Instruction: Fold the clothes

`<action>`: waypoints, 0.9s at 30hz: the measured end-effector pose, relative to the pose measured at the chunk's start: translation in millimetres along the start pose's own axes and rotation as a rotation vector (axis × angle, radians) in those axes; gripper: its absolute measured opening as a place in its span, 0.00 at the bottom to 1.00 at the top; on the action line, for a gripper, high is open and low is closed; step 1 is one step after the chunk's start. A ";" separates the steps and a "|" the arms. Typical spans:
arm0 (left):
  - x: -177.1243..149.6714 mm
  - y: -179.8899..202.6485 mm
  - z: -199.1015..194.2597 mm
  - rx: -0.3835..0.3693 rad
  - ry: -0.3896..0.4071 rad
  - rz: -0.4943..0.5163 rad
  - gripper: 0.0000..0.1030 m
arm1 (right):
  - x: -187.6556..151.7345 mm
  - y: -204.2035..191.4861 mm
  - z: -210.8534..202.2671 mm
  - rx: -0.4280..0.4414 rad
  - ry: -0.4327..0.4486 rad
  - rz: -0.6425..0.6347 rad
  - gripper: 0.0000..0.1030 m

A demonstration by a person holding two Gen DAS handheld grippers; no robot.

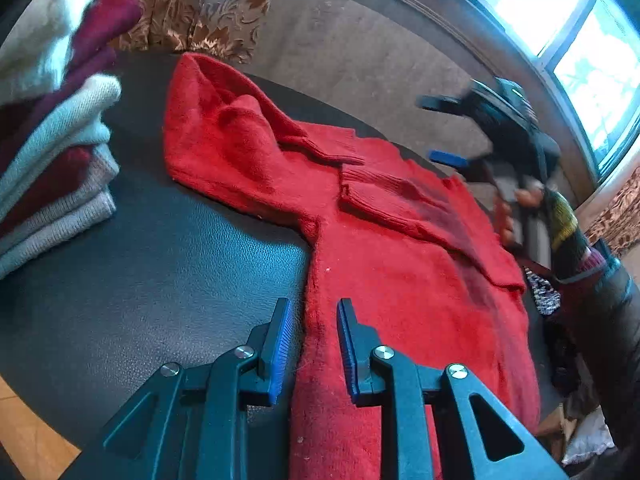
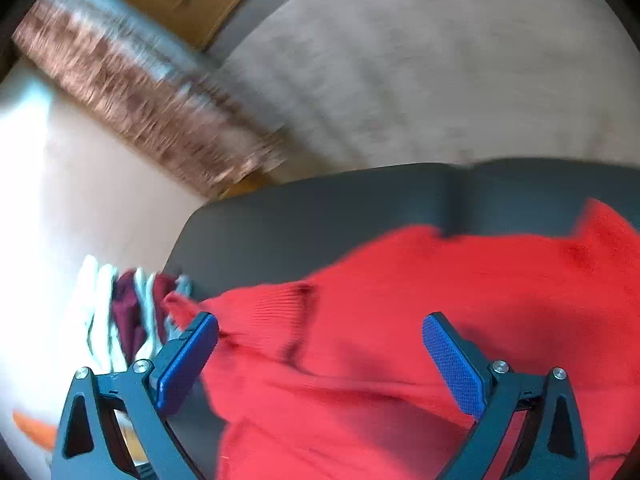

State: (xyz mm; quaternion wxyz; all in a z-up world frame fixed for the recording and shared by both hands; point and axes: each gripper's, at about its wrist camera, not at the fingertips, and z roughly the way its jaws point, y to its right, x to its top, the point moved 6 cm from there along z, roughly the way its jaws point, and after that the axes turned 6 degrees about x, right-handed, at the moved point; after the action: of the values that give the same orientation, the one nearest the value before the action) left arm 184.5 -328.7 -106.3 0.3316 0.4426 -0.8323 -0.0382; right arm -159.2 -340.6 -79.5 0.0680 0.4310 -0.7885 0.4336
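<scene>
A red knitted sweater (image 1: 400, 272) lies spread on a black padded table (image 1: 160, 272), one sleeve (image 1: 232, 140) folded across toward the far left and the other sleeve lying over the chest. My left gripper (image 1: 314, 308) hovers low over the sweater's left side edge, jaws a little apart and empty. My right gripper (image 1: 444, 128) shows at the far right above the sweater, open and blurred. In the right wrist view the sweater (image 2: 400, 320) fills the lower frame and the right gripper (image 2: 320, 332) is wide open above it, holding nothing.
A stack of folded white and maroon knitwear (image 1: 52, 160) stands on the table's left side; it also shows in the right wrist view (image 2: 120, 312). Patterned brown curtains (image 1: 192, 4), a beige wall and a bright window (image 1: 560, 20) lie beyond. Loose clothes (image 1: 544, 296) lie off the table's right edge.
</scene>
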 end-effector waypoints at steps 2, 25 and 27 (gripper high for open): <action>-3.4 -7.8 -3.0 -0.017 -0.004 -0.023 0.21 | 3.5 -15.6 28.6 -0.051 -0.051 -0.048 1.00; -36.7 -56.8 4.2 -0.005 -0.044 -0.165 0.23 | 11.6 -208.7 3.4 -0.457 -0.085 -0.887 0.10; -40.0 -54.0 0.3 0.003 -0.039 -0.160 0.23 | 2.3 -232.4 -39.6 -0.528 -0.011 -1.032 0.10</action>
State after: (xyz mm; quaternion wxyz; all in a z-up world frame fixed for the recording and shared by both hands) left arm 238.3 -331.0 -146.5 0.3105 0.5074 -0.8006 -0.0721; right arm 0.5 -371.3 91.1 0.3717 0.7302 -0.5582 0.1307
